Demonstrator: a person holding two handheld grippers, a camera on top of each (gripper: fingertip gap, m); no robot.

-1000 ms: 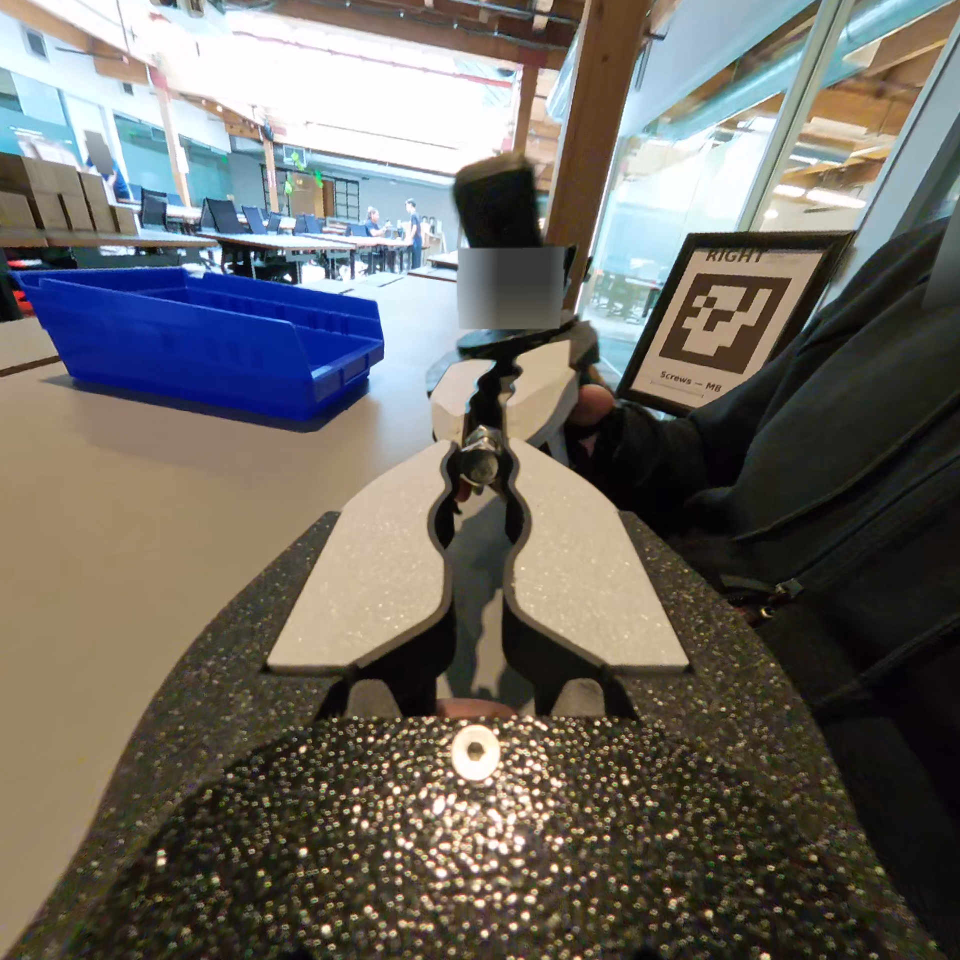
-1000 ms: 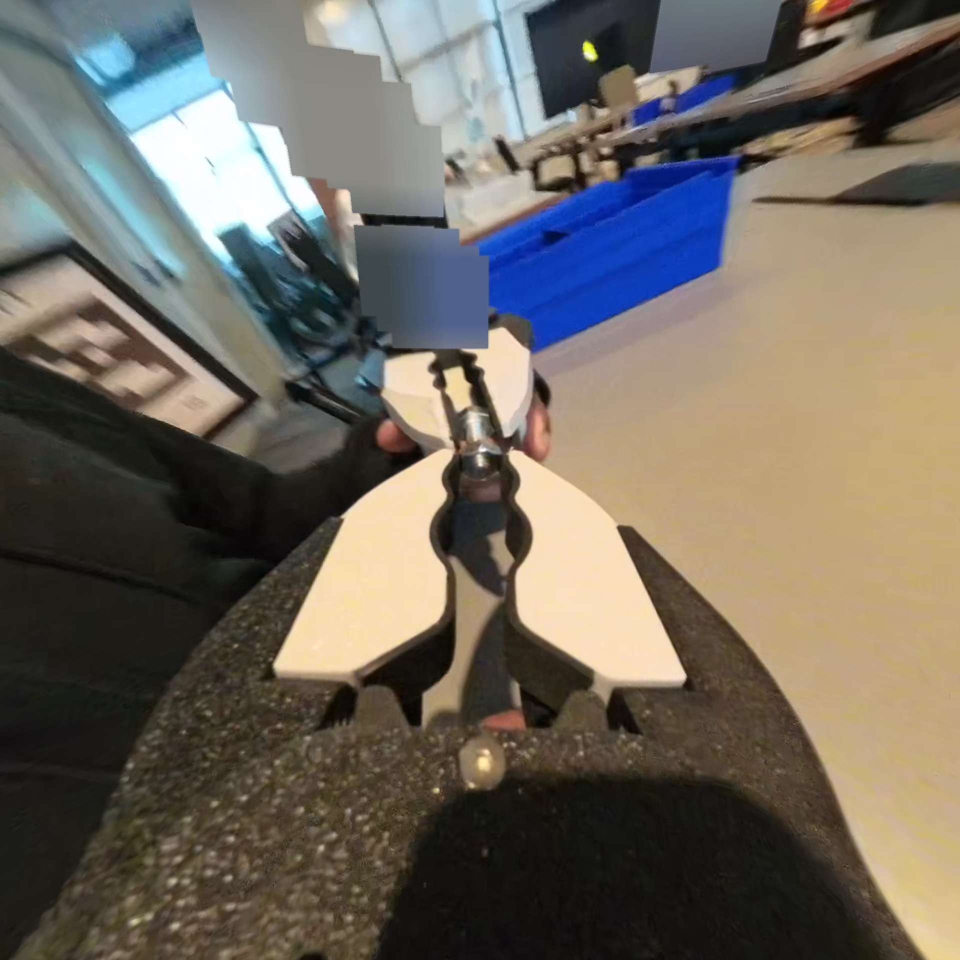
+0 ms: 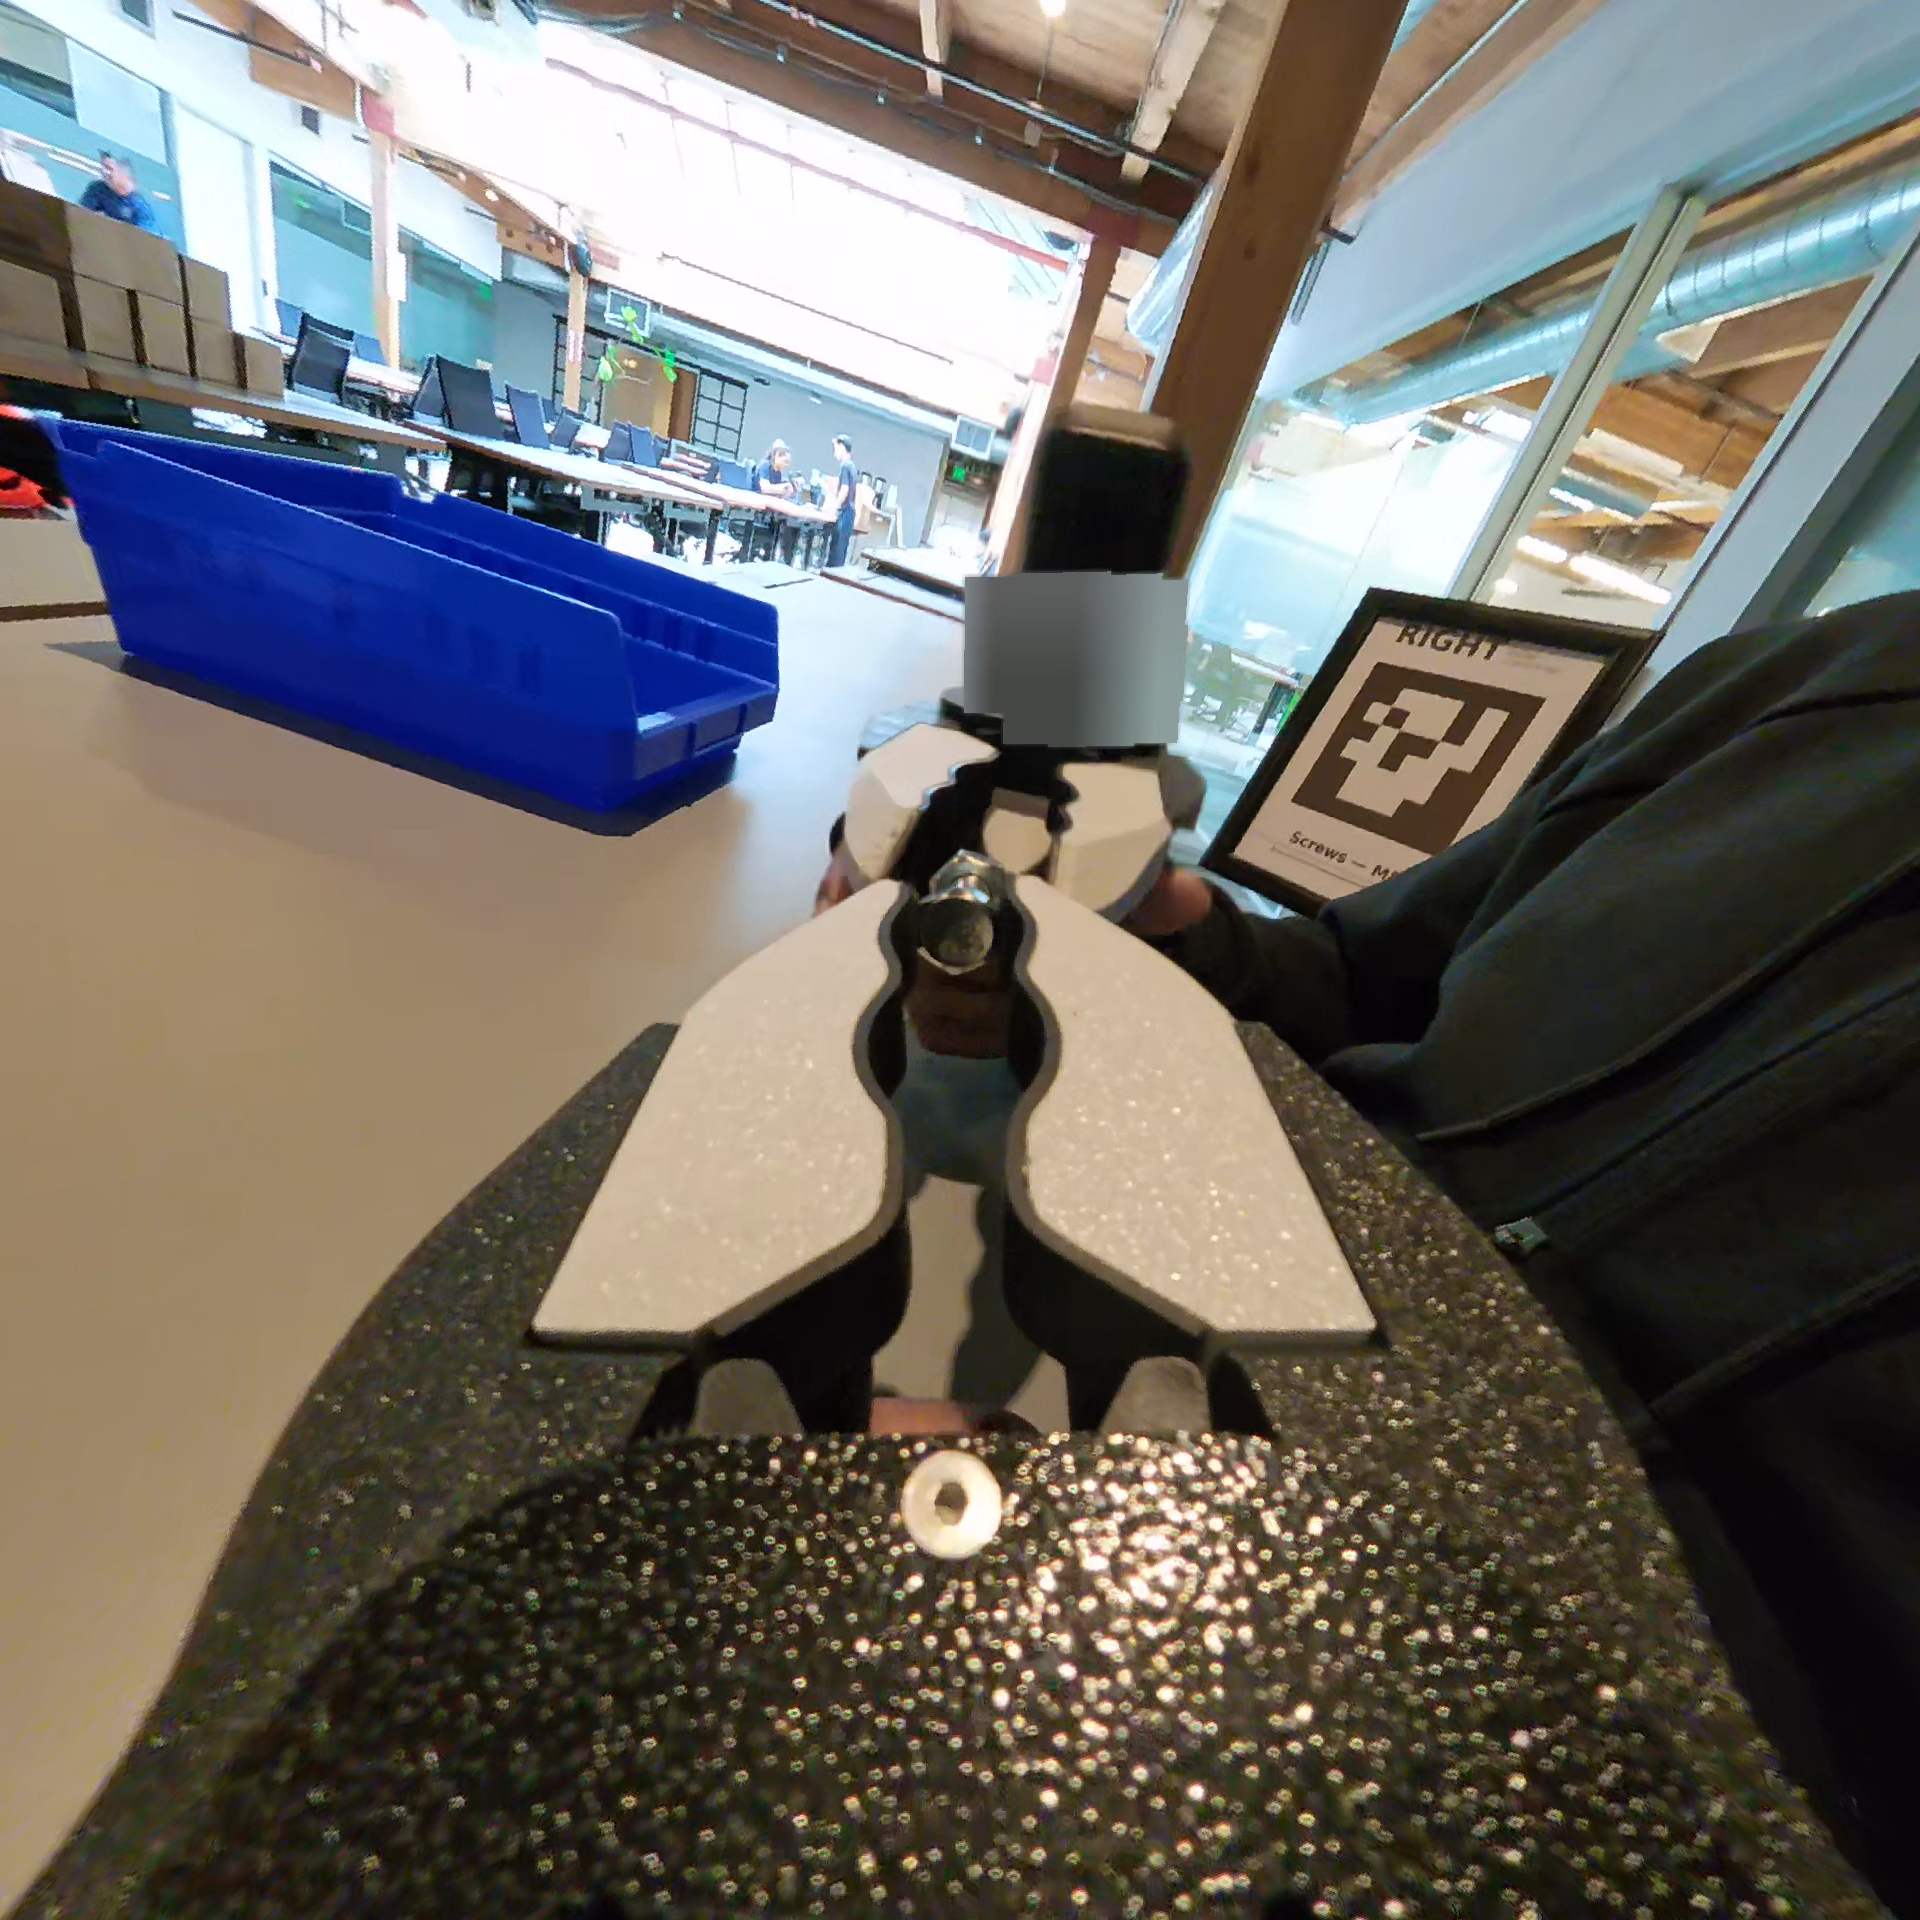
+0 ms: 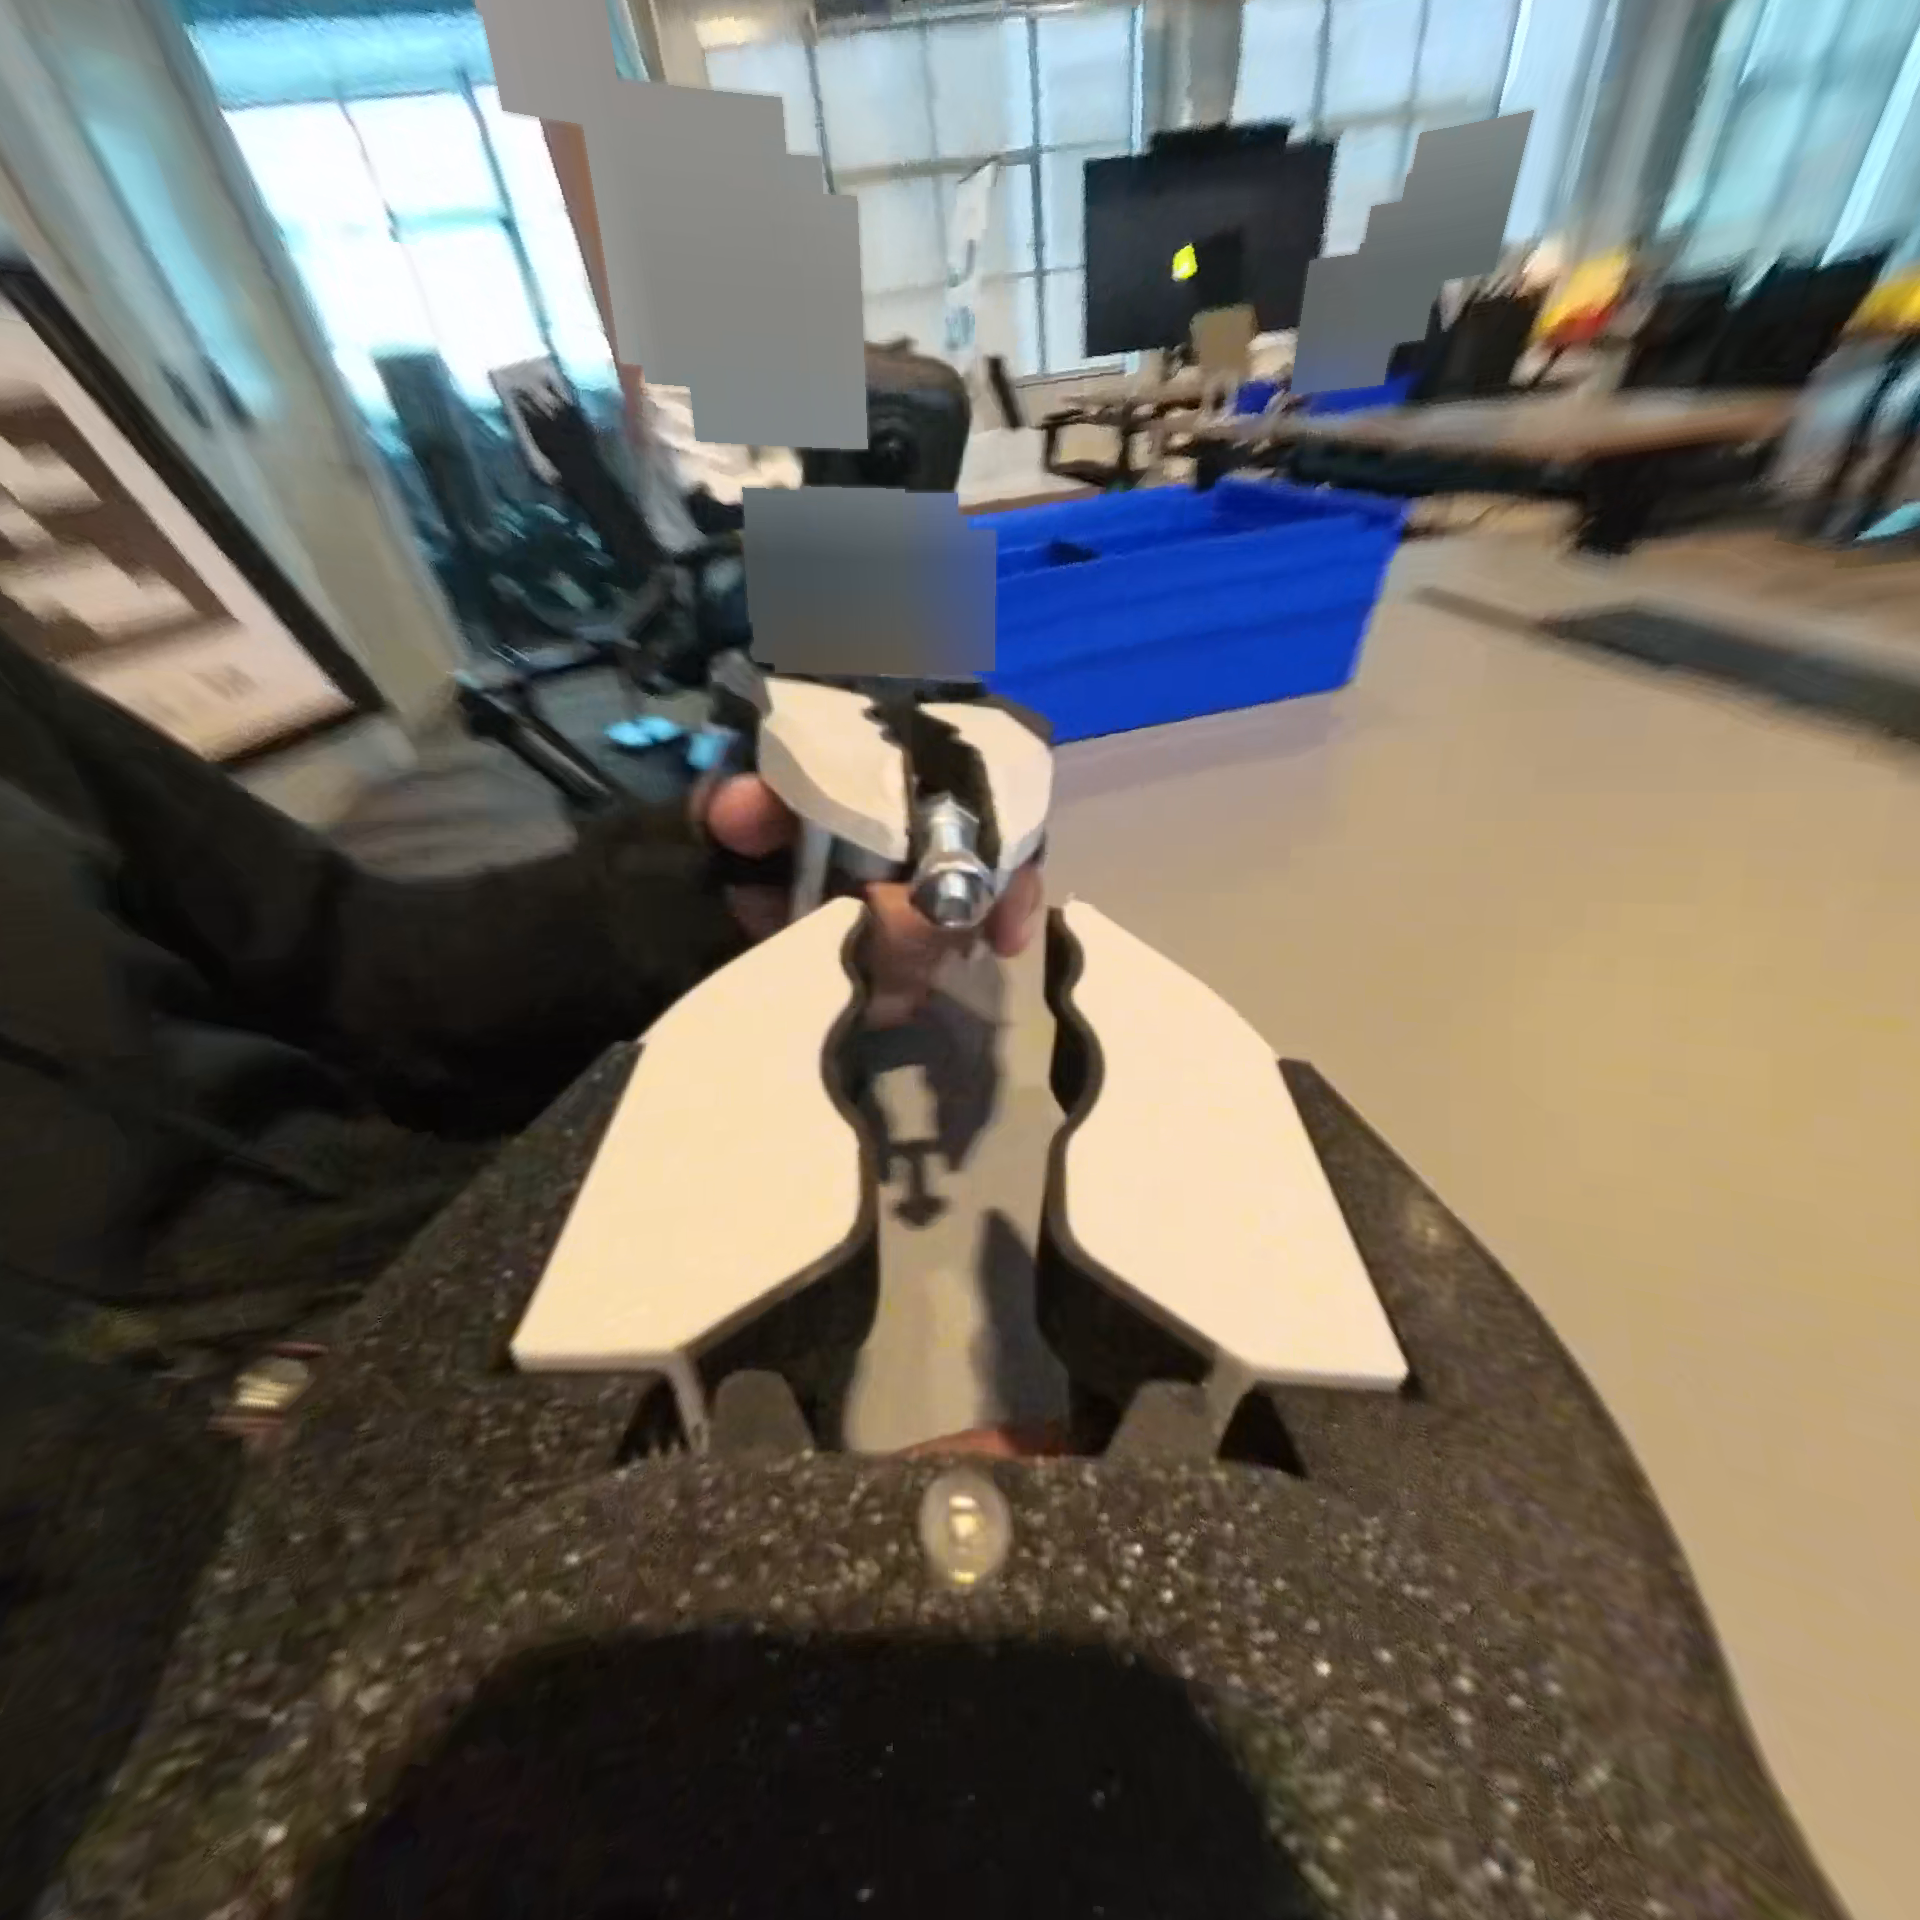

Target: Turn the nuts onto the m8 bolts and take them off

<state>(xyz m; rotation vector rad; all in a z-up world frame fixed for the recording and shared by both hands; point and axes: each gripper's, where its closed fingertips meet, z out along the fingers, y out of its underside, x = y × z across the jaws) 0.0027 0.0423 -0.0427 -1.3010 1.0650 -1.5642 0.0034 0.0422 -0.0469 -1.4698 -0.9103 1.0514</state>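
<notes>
Silver M8 bolt (image 3: pixel 954 928), held level above the table. A nut (image 4: pixel 956 900) sits, apparently, near its threaded tip.

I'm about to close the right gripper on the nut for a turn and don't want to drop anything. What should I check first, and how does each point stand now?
1. Left gripper clamped on the bolt: ok, its fingers close on the head end.
2. Nut sitting on the bolt: ok, near the free end.
3. Right gripper open wide enough for the nut: ok, jaws apart.
4. Nut centred between the right gripper's fingers: ok sideways; cannot tell how far in it is.
5. How much thread the nut has caught: cannot tell.
6. Blue bin out of the way: ok, off to the side on the table.
</notes>
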